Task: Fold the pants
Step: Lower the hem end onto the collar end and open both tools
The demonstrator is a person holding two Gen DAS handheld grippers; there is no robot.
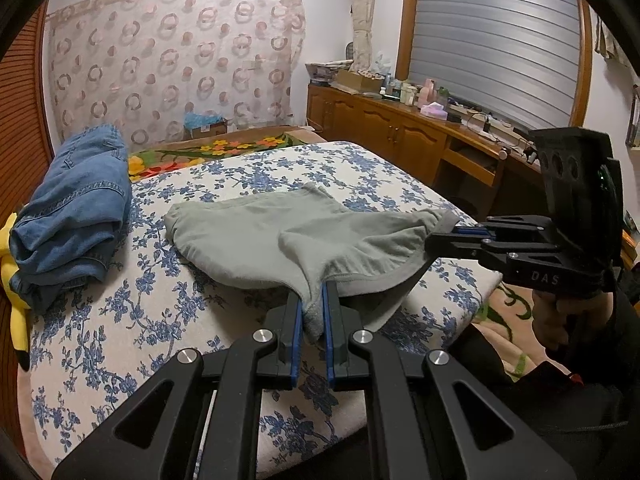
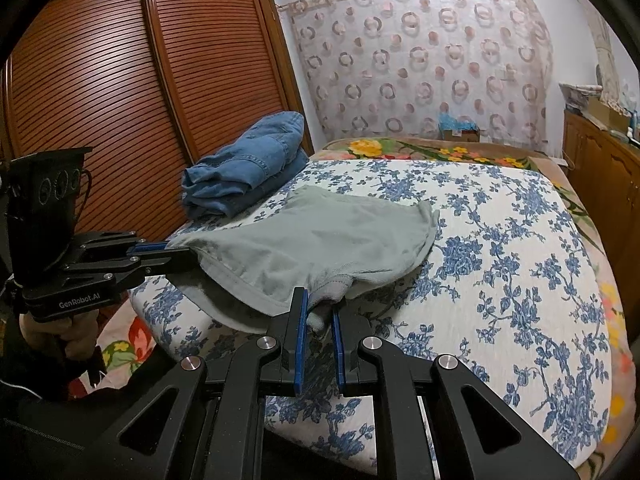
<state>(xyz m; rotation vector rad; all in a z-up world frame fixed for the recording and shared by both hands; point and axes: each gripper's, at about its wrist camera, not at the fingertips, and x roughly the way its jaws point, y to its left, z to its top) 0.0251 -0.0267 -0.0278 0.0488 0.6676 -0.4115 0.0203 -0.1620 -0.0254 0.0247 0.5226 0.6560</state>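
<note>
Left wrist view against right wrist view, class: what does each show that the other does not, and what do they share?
Only the left wrist view shows the shuttered window, the cluttered wooden counter and a yellow plush toy. Only the right wrist view shows the louvred wardrobe doors broadly. Both show the grey pants on the floral bed cover, folded blue jeans, and the left gripper and right gripper each clamping the pants' near edge.
</note>
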